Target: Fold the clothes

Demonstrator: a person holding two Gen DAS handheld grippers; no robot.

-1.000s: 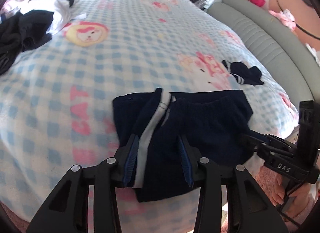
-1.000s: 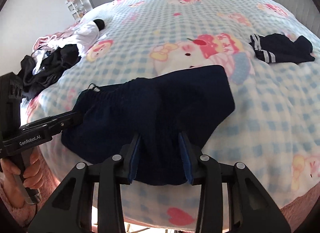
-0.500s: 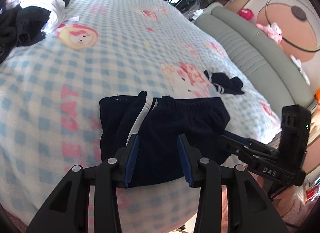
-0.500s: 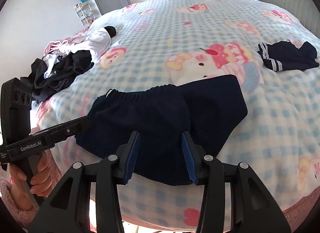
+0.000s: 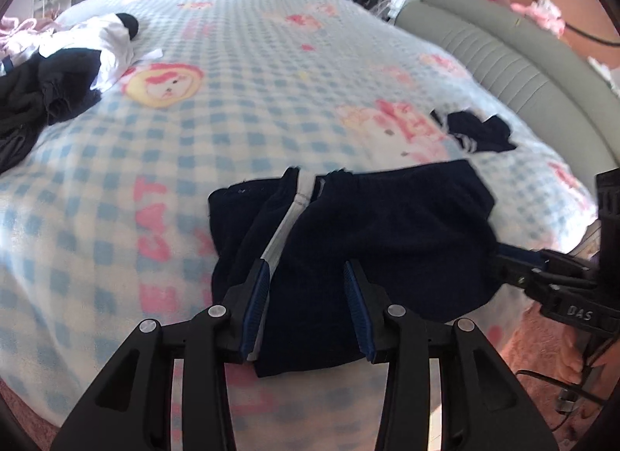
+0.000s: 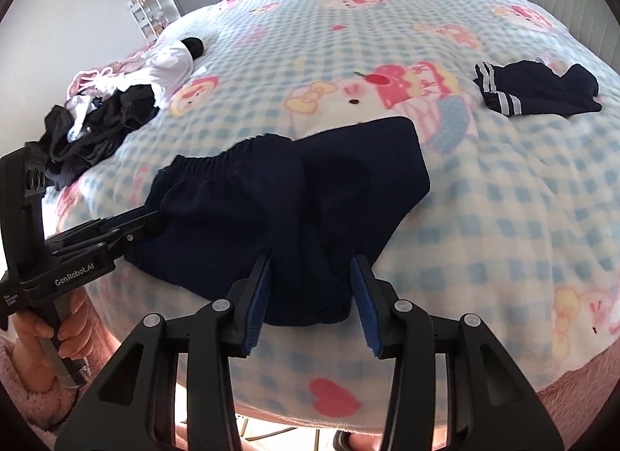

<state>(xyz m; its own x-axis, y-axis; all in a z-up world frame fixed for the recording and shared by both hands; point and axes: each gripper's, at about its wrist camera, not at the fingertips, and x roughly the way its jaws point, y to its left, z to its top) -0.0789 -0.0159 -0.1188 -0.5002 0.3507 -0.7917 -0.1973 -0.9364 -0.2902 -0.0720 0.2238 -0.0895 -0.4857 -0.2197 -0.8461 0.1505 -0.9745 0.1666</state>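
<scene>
Navy shorts with a white side stripe point(image 5: 360, 241) lie folded near the front edge of the bed; they also show in the right wrist view point(image 6: 294, 210). My left gripper point(image 5: 306, 296) is open, its fingers over the shorts' near left edge, holding nothing. My right gripper point(image 6: 310, 288) is open over the shorts' near right edge. Each gripper appears in the other's view, the right one point(image 5: 515, 257) and the left one point(image 6: 147, 224), tips at the fabric's sides.
A checked blue-and-white cartoon blanket point(image 5: 240, 109) covers the bed. A small navy striped garment point(image 6: 538, 90) lies at the right. A pile of black and white clothes point(image 5: 58, 71) lies at the far left. A grey padded headboard point(image 5: 515, 59) runs along the right.
Both cameras have drawn back a little and tilted; the shorts stay flat on the blanket. Both grippers stay open, jaw width about the same.
</scene>
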